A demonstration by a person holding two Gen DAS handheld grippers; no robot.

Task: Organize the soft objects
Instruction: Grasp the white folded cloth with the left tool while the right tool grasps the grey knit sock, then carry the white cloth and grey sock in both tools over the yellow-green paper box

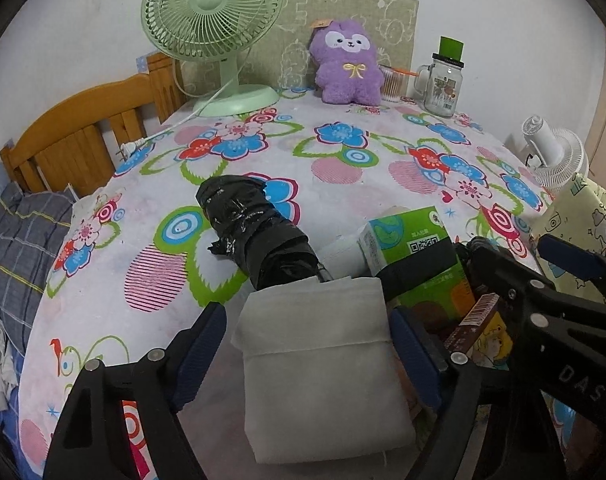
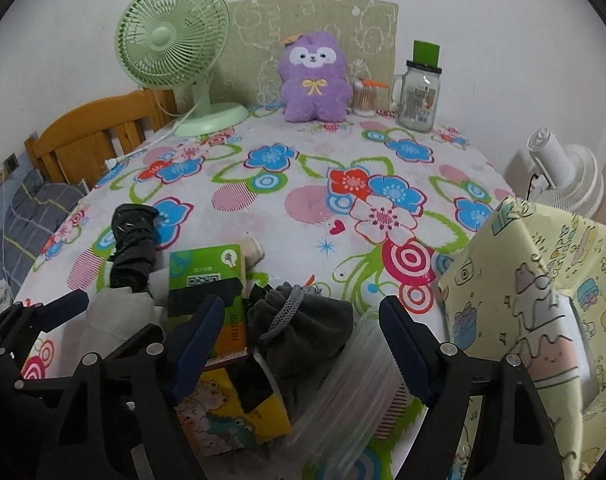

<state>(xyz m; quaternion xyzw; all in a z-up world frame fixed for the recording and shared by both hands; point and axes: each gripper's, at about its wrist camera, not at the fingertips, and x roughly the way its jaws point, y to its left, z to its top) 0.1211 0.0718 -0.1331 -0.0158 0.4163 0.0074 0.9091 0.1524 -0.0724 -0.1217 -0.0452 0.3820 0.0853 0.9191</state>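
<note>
Your left gripper (image 1: 307, 344) has its jaws wide around the white cloth (image 1: 323, 364) at the near edge of the surface (image 1: 343, 152); pads beside it, contact unclear. A black wrapped bundle (image 1: 255, 232) lies just beyond. The green box (image 1: 415, 248) shows a QR code; your other gripper's body reads "DAS". Only the right view shows the grey pouch (image 2: 303, 328) between the right gripper (image 2: 299, 344) jaws, wide, not gripping. The patterned box (image 2: 523, 300) crowds the right; the far middle is open.
</note>
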